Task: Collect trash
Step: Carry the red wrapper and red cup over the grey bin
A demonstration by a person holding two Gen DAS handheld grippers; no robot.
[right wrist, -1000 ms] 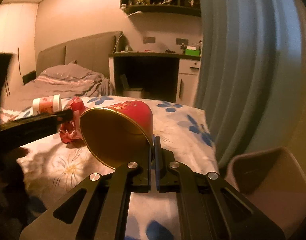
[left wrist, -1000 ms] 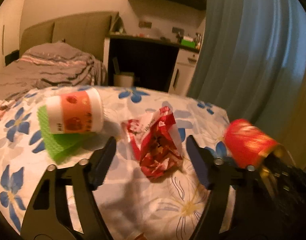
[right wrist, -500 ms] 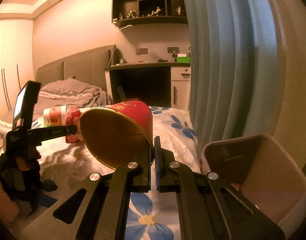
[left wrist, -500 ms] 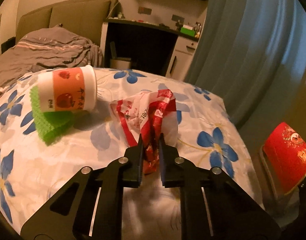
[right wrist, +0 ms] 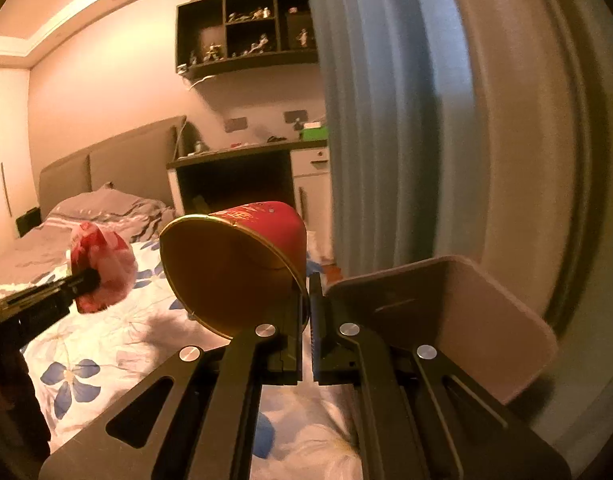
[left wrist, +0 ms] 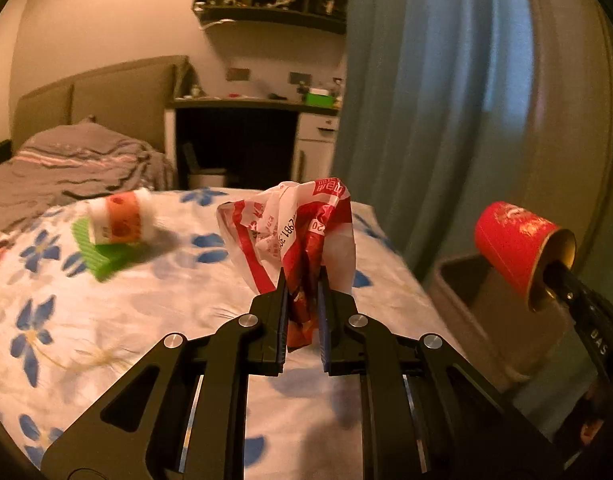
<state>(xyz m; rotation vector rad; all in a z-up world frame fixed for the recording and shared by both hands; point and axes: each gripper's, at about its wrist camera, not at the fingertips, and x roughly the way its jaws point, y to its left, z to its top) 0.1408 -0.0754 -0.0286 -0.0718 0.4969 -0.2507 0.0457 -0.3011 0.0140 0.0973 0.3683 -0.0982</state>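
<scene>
Carrying two pieces of trash toward the bin [right wrist: 458,312] at the table's edge, judging by both loads held aloft. Left gripper [left wrist: 302,300] clamped nearly shut on the crumpled red-and-white wrapper [left wrist: 294,232], pinched at its lower folds and lifted clear of the floral tablecloth [left wrist: 106,320]. Right gripper [right wrist: 308,308] closed on the rim of the red paper cup [right wrist: 242,264], one finger inside the gold lining, cup tipped on its side with its mouth toward the camera, hanging just beside the bin's near wall. Left behind on the table, well apart from both grippers: a white-and-orange cup [left wrist: 118,222] lying on a green corrugated piece [left wrist: 106,256]. Next, probably: bringing the red cup over the bin's opening and parting the fingers, then swinging the wrapper rightward past the table edge for the same. Worth watching: light wrapper clinging to a pad on release, and both grippers crowding the same opening.
</scene>
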